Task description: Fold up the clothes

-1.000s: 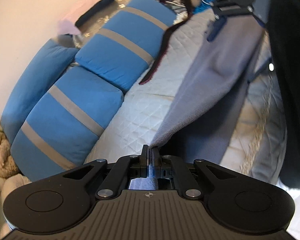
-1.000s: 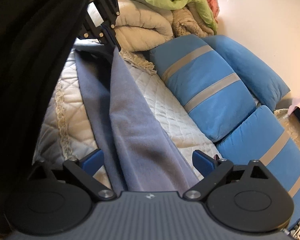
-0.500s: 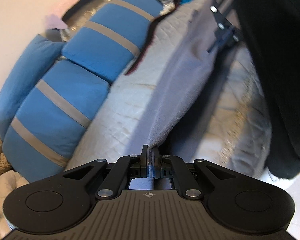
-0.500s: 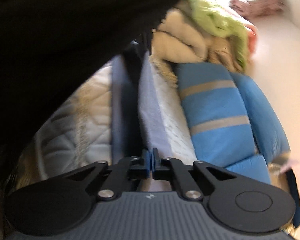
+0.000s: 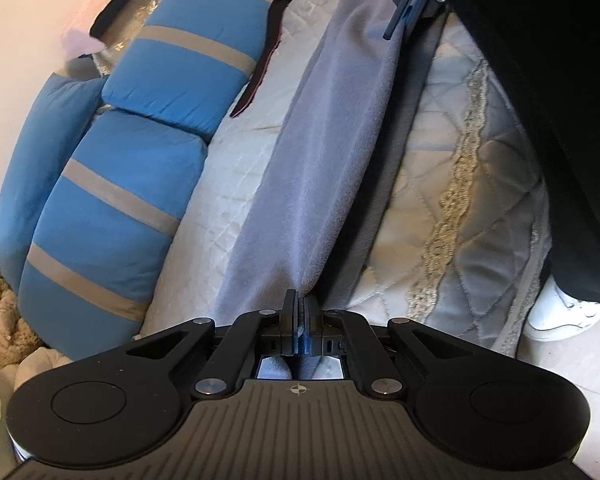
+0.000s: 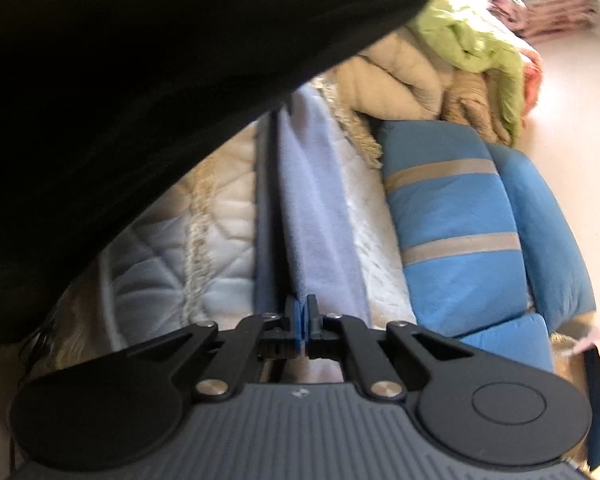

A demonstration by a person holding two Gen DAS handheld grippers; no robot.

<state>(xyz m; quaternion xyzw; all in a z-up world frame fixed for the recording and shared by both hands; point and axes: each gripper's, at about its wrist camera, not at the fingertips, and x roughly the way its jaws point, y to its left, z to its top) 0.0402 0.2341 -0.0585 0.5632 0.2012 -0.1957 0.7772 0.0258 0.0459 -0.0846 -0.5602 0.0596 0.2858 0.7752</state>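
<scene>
Bed: quilted white bedspread point(image 5: 440, 148) with blue striped cushions point(image 5: 112, 184) along the far side, plus a heap of bedding point(image 6: 456, 60) piled at one end.

Garment: we've got a grey-blue fleece garment point(image 5: 320, 152) stretched in a long band over the bed, running between the two tools.

Left tool point(image 5: 300, 312): jaws together, pinching the near end of the fleece, same as a second ago.

Right tool point(image 6: 302, 308): a second ago it was wide open with the cloth lying between the fingers; now it's snapped together on the other end.

What that means: looks like both ends are gripped, so we reckon the piece can be lifted taut and folded over.

Person: dark clothing point(image 5: 548, 100) crowds the right side, white shoe point(image 5: 564, 312) on the floor.
</scene>
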